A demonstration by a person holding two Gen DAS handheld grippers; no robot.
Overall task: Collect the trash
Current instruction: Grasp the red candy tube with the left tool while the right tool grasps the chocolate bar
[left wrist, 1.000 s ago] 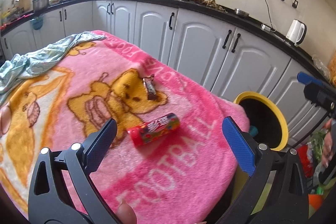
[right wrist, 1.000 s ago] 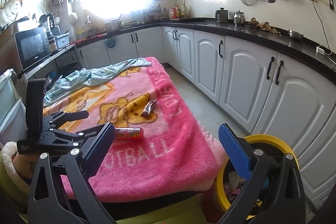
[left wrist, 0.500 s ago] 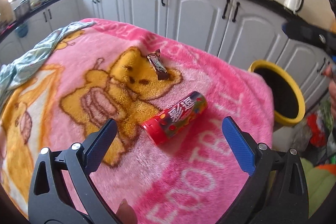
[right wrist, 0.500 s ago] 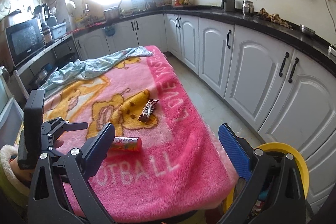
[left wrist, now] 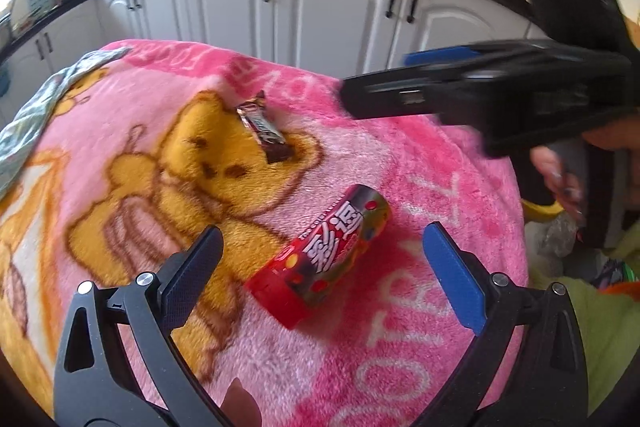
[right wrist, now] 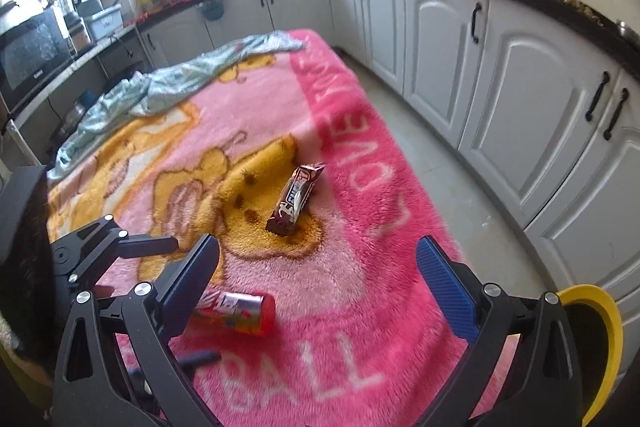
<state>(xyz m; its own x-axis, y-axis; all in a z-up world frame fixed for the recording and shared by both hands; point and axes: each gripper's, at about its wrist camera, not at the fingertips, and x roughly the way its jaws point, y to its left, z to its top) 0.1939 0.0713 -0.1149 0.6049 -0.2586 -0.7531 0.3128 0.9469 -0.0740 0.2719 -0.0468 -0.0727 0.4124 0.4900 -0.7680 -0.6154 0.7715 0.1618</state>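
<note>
Where pink blanket reads "LOVE", red candy tube bears Chinese characters.

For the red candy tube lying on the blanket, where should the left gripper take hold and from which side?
Grip the red candy tube at mid-length, across its round body, probably coming down from above. It lies flat on the pink blanket, running diagonally, so the open left gripper likely needs a slight twist to put its fingers on the long sides rather than the ends. The candy bar wrapper lies well clear.
</note>
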